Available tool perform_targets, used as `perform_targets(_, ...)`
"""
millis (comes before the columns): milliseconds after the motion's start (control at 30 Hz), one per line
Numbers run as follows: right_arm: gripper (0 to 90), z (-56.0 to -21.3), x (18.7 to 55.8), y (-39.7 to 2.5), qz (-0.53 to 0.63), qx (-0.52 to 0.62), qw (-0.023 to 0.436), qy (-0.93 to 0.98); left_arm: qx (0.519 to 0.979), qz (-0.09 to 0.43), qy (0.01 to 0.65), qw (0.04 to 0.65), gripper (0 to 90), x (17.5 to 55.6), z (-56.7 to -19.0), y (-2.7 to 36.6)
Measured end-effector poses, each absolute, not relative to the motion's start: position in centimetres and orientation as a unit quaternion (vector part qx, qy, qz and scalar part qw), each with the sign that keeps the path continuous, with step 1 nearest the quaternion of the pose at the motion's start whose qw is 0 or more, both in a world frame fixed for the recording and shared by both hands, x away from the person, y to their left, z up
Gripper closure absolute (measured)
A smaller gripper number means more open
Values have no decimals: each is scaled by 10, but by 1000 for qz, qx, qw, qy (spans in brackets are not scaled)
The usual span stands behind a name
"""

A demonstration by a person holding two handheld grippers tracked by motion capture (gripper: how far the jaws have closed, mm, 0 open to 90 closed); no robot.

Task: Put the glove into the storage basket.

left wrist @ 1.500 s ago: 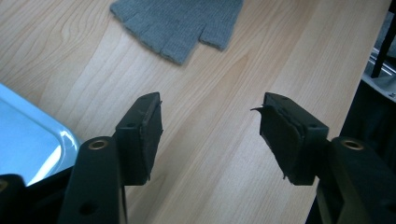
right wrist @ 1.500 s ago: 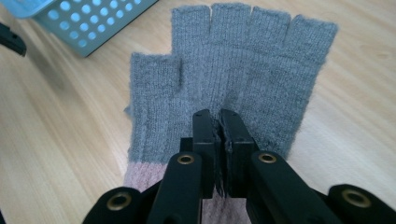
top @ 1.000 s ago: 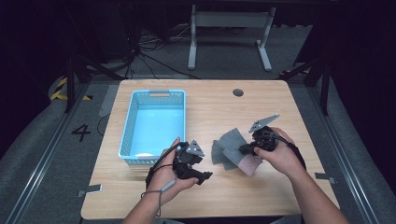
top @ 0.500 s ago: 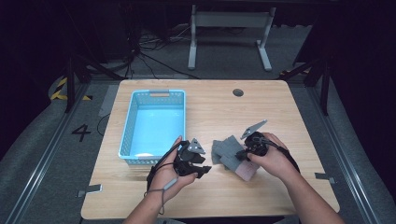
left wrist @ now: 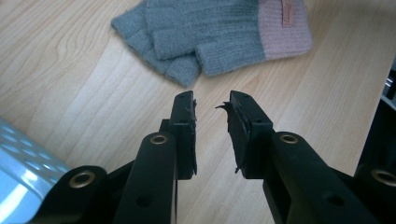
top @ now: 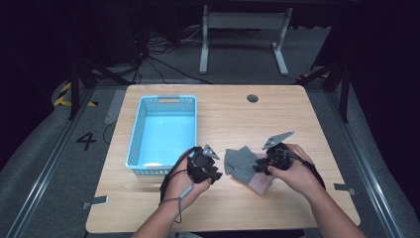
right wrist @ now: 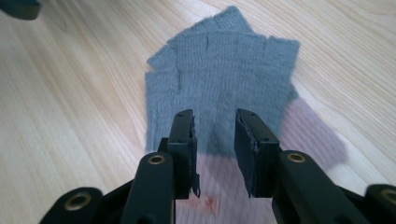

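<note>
two hand-held grippers work low over the near part of the wooden worktop (top: 297, 114). far left stands a light blue basket (top: 166, 130) with latticed walls, its near rim just beside the left hand. next comes the left hand-held gripper (top: 214, 171), held in the person's left hand; in the left gripper view its jaws stand apart with nothing between them, hovering over bare wood with their tips just short of the glove's finger ends. in the middle lies a grey knitted fingerless glove (top: 240, 162), flat on the worktop, its pink cuff (left wrist: 285, 23) toward the person's right. the right hand-held gripper (top: 258, 167) reaches in from that cuff side; in the right gripper view its jaws are parted and empty, poised above the grey part of the glove (right wrist: 219, 79) close to the cuff, though whether they touch the knit cannot be told.
</note>
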State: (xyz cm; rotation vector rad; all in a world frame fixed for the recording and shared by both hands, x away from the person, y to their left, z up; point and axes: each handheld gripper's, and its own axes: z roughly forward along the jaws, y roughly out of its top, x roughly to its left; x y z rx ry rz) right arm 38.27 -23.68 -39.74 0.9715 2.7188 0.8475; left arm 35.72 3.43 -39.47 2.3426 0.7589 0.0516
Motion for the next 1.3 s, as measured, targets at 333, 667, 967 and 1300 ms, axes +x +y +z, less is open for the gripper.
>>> perform_targets(333,663,-393,362,-274,263,354,81,894,896,39,294,330,652,369,-398,19)
perform_targets(667,662,-403,359,-293,235,381,74,891,890,56,289,349,576,384,-413,12)
perform_targets(967,663,-414,358,-293,200,375,52,904,892,43,298,338,571,393,-422,8)
perform_targets(1300,677,-425,362,-287,197,364,41,909,899,42,301,314,568,402,-435,-2)
